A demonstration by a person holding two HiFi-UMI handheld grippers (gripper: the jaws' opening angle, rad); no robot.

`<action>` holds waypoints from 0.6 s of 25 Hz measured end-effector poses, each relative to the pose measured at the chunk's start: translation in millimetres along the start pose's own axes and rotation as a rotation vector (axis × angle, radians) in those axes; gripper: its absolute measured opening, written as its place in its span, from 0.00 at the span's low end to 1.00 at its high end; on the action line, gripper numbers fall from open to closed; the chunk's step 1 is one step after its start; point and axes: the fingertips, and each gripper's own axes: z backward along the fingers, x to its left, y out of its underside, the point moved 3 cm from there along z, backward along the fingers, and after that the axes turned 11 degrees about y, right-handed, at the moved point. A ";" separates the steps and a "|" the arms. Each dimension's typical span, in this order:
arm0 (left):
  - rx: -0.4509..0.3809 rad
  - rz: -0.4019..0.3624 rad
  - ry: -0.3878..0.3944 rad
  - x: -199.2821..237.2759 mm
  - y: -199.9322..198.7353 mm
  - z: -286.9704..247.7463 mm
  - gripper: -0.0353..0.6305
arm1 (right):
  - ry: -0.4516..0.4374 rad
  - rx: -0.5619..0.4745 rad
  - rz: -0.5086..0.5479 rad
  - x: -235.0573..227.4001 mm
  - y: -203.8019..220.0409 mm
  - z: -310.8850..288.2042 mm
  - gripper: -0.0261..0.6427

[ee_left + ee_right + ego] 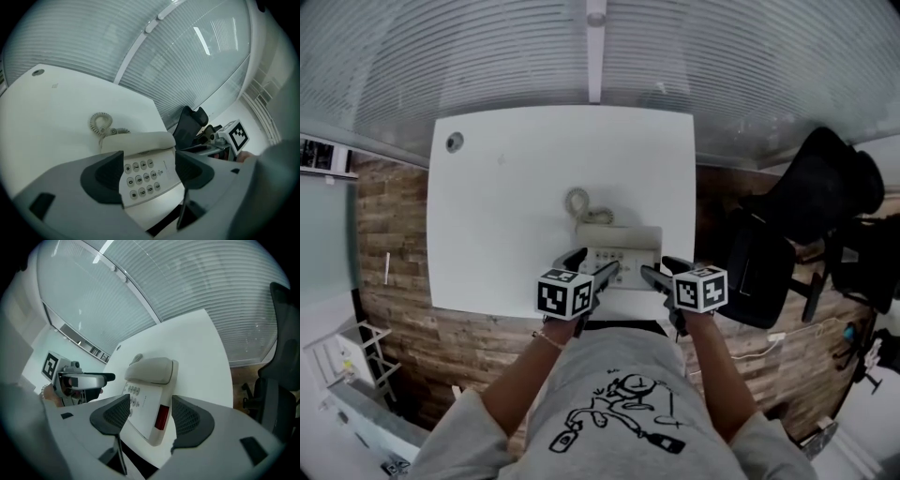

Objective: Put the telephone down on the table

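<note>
Telephone (617, 248): one pale desk set is lying flat on the white table (506, 216), close to the near edge and directly ahead of the person
Cradle and its content: the handset (619, 235) is sitting in the cradle across the far end of the telephone; the coiled cord (579, 202) is lying curled on the table just behind it
Left gripper (591, 264): its jaws are standing apart; the telephone is showing in the gap between them, and the pads are pressing on nothing
Right gripper (664, 270): its jaws are standing wide apart, framing the near end of the telephone without clamping it
Head view only: the two grippers are flanking the near end of the telephone; a grey printed shirt and a bracelet (548, 339) on the left wrist are showing below, with a wooden floor (394, 281) around the table
Left gripper view only: twelve round keys (142, 177), in three rows of four, are facing up
Right gripper view only: a red panel (161, 416) is showing on the side of the telephone
Both gripper views: each is catching the other gripper off to one side
Counts: one telephone, one handset, one cord, one table, two grippers, one black chair (806, 220) standing beside the table, one round hole (455, 142) near the table's far left corner
</note>
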 end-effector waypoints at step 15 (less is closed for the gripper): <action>-0.144 -0.165 0.112 -72.6 -40.4 37.3 0.40 | -0.002 -0.303 0.168 55.0 -51.4 81.6 0.33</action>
